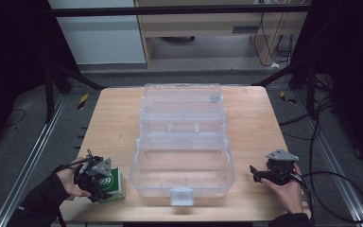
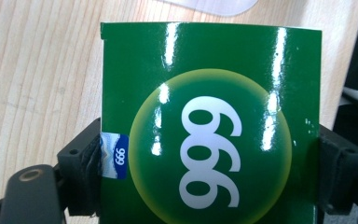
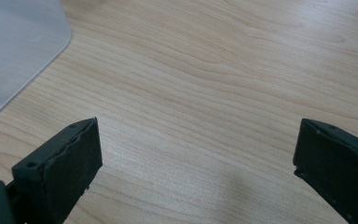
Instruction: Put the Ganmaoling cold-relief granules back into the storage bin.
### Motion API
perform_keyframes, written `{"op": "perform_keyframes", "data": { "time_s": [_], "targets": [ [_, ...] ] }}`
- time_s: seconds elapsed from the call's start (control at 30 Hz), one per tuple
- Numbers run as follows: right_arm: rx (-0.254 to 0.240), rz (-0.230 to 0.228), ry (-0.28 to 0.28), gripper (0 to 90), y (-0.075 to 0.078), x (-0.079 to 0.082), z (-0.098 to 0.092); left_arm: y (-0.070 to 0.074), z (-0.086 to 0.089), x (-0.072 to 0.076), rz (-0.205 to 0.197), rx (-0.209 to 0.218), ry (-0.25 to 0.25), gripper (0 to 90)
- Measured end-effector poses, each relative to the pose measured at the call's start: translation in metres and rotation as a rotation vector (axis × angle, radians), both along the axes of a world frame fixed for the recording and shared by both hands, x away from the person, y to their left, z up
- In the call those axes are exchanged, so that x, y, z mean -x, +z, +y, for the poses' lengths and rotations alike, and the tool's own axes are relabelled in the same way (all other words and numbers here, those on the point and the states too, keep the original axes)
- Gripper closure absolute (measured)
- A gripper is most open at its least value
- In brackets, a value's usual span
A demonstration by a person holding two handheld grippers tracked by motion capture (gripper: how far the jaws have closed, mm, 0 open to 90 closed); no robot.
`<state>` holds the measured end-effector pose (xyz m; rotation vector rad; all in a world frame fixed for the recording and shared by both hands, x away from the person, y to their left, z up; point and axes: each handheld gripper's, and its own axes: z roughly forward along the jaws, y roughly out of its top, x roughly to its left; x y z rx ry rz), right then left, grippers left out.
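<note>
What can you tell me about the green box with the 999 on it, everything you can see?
The green box is a small glossy carton, apparently cardboard, printed with white 999 digits inside a yellow-edged green circle and a small blue 999 tab on one edge. It sits at the near left corner of the wooden table, just left of the clear plastic container. The left hand-held gripper has a jaw pressed against each side of it.

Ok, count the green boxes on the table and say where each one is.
1. The glossy green cardboard box marked 999 sits at the table's front-left corner, beside the open clear plastic container, clamped in the left claw. The container looks empty.
</note>
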<state>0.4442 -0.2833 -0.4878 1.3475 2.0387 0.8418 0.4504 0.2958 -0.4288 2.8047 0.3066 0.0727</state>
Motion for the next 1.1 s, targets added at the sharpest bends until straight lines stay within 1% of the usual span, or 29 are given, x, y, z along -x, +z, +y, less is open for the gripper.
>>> {"op": "perform_keyframes", "data": {
  "time_s": [0.1, 0.2, 0.33, 0.47, 0.57, 0.63, 0.73, 0.83, 0.9, 1.0, 1.1],
  "targets": [
    [0.002, -0.002, 0.002, 1.5, 0.0, 0.0, 0.0, 0.008, 0.0, 0.001, -0.009, 0.017, 0.008, 15.0],
    [-0.002, -0.001, 0.003, 1.5, 0.0, 0.0, 0.0, 0.018, 0.0, 0.001, -0.024, 0.019, 0.01, 15.0],
    [-0.004, -0.003, 0.005, 1.6, 0.0, 0.0, 0.0, 0.03, -0.002, 0.001, -0.035, 0.036, 0.016, 15.0],
    [-0.014, 0.001, 0.004, 2.0, 0.0, 0.001, 0.0, 0.042, -0.006, 0.001, -0.051, 0.038, 0.021, 15.0],
    [-0.009, 0.001, 0.011, 2.1, 0.0, 0.001, 0.001, 0.052, -0.007, 0.0, -0.064, 0.048, 0.025, 15.0],
    [-0.011, 0.002, 0.008, 2.1, 0.0, 0.001, 0.001, 0.058, -0.008, 0.0, -0.071, 0.056, 0.031, 15.0],
    [-0.015, -0.004, 0.009, 2.3, 0.001, 0.002, 0.0, 0.067, -0.007, 0.0, -0.086, 0.053, 0.039, 15.0],
    [-0.015, 0.001, 0.006, 2.3, 0.0, 0.002, 0.0, 0.076, -0.007, 0.001, -0.094, 0.068, 0.049, 15.0],
    [-0.012, 0.002, 0.01, 2.3, 0.0, 0.002, 0.001, 0.082, -0.007, 0.002, -0.093, 0.073, 0.051, 15.0],
    [-0.011, 0.0, 0.01, 2.3, 0.0, 0.002, 0.001, 0.091, -0.007, 0.003, -0.112, 0.077, 0.055, 15.0],
    [-0.016, -0.005, 0.007, 2.3, 0.0, 0.003, 0.001, 0.1, -0.008, 0.003, -0.12, 0.088, 0.061, 15.0]
  ]
}}
